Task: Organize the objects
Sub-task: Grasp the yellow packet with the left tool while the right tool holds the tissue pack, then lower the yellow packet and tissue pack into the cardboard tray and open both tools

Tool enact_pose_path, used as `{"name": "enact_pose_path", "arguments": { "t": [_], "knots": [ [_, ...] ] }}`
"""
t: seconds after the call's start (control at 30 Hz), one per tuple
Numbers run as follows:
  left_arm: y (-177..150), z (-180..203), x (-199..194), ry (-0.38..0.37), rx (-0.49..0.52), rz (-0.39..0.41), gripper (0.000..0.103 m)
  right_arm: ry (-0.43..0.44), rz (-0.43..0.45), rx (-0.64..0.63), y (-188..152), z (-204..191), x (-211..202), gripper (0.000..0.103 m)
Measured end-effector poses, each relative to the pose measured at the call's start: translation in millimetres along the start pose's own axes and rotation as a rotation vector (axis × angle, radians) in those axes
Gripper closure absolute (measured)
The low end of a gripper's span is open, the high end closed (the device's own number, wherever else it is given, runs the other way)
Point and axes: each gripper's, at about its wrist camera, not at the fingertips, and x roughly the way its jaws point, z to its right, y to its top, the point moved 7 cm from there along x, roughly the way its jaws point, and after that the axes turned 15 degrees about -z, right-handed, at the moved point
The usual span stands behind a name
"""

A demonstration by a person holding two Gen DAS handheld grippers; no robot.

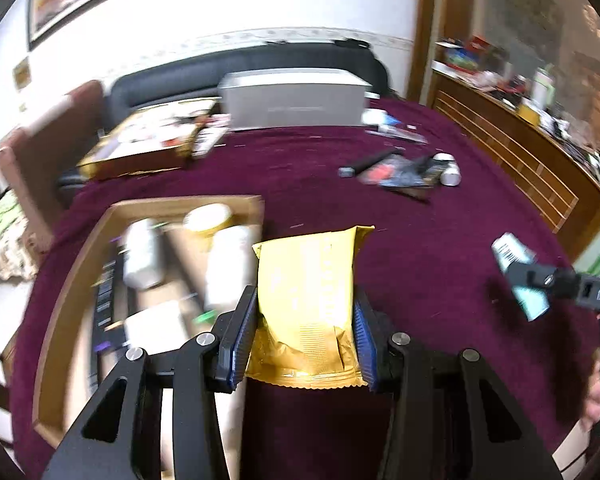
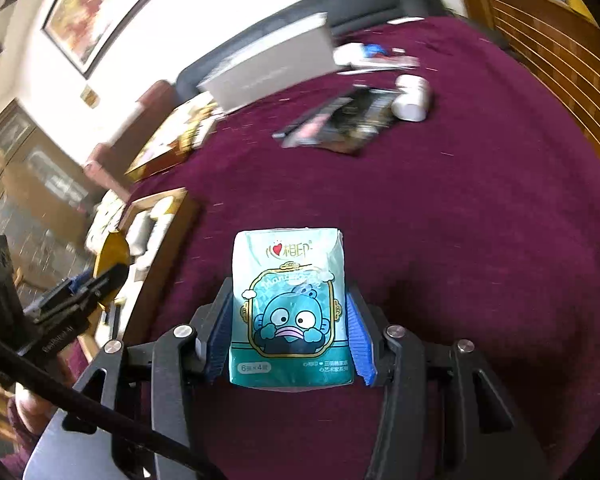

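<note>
My left gripper is shut on a gold snack packet and holds it above the maroon tablecloth, just right of a cardboard box that holds white bottles and other items. My right gripper is shut on a teal tissue pack with a cartoon face. The right gripper and its tissue pack also show in the left wrist view at the right. The left gripper with the gold packet shows in the right wrist view at the left, beside the box.
A pile of dark packets and white jars lies further back on the maroon table. A grey box and a gold flat box stand at the far edge. A wooden cabinet is to the right.
</note>
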Motion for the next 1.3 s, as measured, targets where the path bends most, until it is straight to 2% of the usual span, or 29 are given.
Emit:
{"name": "enact_pose_path", "arguments": {
  "t": [0.17,0.3,0.57,0.87,1.03,1.13,1.3],
  "knots": [
    [-33.1,-66.6,-10.4,0.058,-0.12,0.004,0.064,0.023,-0.026,-0.093,2.0,-61.0,15.6,0.054],
    [-54.3,-108.0,-12.7,0.067,-0.203,-0.004,0.064,0.04,-0.061,-0.174,0.9,-114.2,34.7,0.054],
    [-81.0,-143.5,4.2,0.074,-0.255,-0.044,0.064,0.038,-0.147,-0.268,7.4,-194.5,95.3,0.054],
    [-94.7,-182.4,22.4,0.11,-0.293,-0.09,0.064,0.016,-0.234,-0.334,-7.5,-238.2,142.9,0.053],
    [-95.1,-189.5,31.8,0.096,-0.294,-0.097,0.064,0.008,-0.278,-0.364,-25.3,-250.4,158.9,0.053],
    [-92.5,-191.1,31.8,0.112,-0.287,-0.09,0.064,0.009,-0.305,-0.376,-36.0,-255.1,168.1,0.053],
    [-90.4,-194.2,31.5,0.117,-0.287,-0.084,0.064,-0.022,-0.305,-0.417,-44.0,-261.9,174.1,0.053]
  ]
}}
